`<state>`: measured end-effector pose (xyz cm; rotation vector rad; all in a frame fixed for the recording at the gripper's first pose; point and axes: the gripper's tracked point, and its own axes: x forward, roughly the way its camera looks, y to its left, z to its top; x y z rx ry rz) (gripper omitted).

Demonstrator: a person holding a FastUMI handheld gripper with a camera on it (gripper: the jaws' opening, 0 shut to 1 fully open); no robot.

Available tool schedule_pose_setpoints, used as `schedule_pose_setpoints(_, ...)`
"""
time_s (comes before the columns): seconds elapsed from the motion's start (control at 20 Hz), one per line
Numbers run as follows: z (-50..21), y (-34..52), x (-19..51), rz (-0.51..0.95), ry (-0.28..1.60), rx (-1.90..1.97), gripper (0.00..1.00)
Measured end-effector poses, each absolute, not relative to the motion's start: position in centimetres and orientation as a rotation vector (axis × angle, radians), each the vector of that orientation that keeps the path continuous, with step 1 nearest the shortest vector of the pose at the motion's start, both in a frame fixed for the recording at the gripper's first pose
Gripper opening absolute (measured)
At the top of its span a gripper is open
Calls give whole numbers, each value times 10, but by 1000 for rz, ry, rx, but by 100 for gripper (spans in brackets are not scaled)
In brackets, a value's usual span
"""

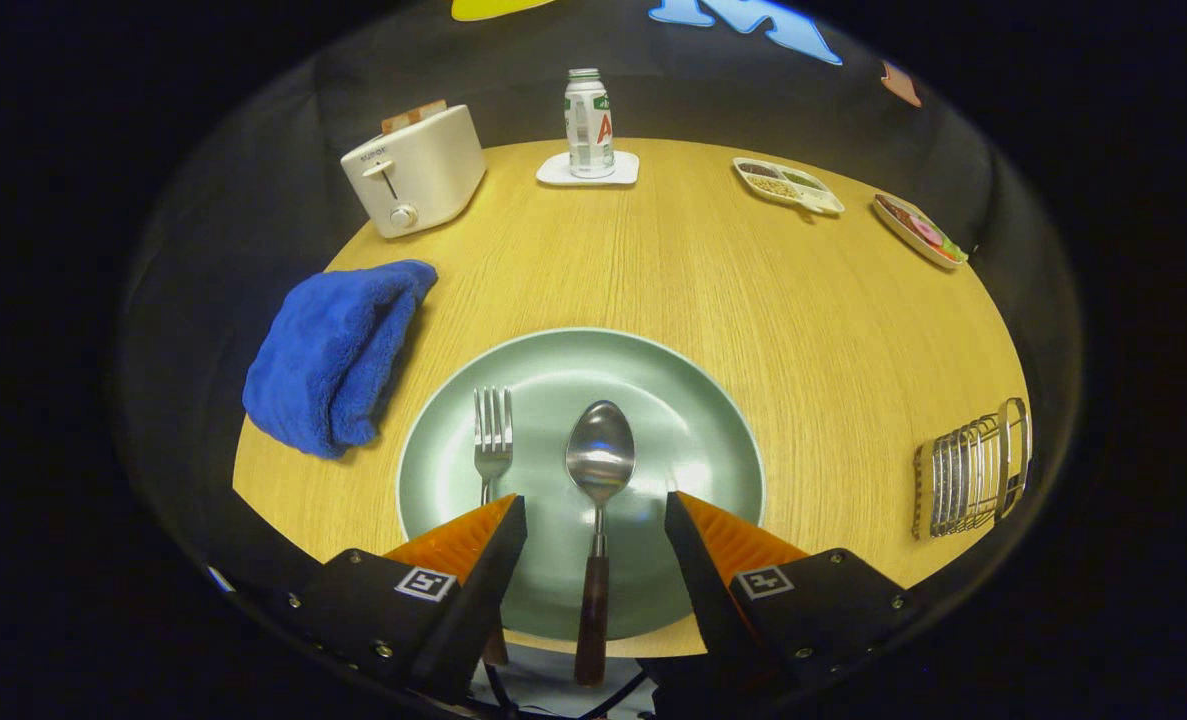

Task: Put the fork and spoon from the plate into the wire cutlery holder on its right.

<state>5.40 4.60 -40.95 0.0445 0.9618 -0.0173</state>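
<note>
Claw [596,512] open, fingers spread over the near rim of the round pale-green plate [693,420]. Wooden-handled steel spoon [599,470] lies on the plate between the fingers, steel fork [492,440] just left of it. Silver wire cutlery holder [973,470] sits on the wooden tabletop [653,270], well right of the plate.

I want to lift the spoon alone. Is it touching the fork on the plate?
Apart. In the gripper view, a strip of bare plate shows between the spoon and the fork; the open gripper straddles the spoon's handle.

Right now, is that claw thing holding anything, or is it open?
Gripper: open, holding nothing. The spoon lies on the plate between its fingers, untouched; the fork sits by the left finger.
</note>
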Motion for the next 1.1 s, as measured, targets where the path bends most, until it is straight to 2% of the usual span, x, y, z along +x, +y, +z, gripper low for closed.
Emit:
schedule_pose_setpoints(0.2,-420,46,53,-35,990,23,87)
schedule_pose_setpoints(0.3,-424,43,50,-50,1012,15,81)
schedule_pose_setpoints(0.4,-426,44,51,-50,1015,22,45)
schedule_pose_setpoints(0.55,-426,46,53,-56,1022,41,38)
schedule_pose_setpoints(0.6,-425,46,55,-46,1016,35,13)
schedule_pose_setpoints(0.65,-424,46,55,-40,1016,28,8)
schedule_pose_setpoints(0.8,-422,48,54,-43,1008,32,8)
schedule_pose_setpoints(0.85,-423,48,56,-44,1004,31,1)
schedule_pose_setpoints(1.1,-406,52,61,-36,947,64,1)
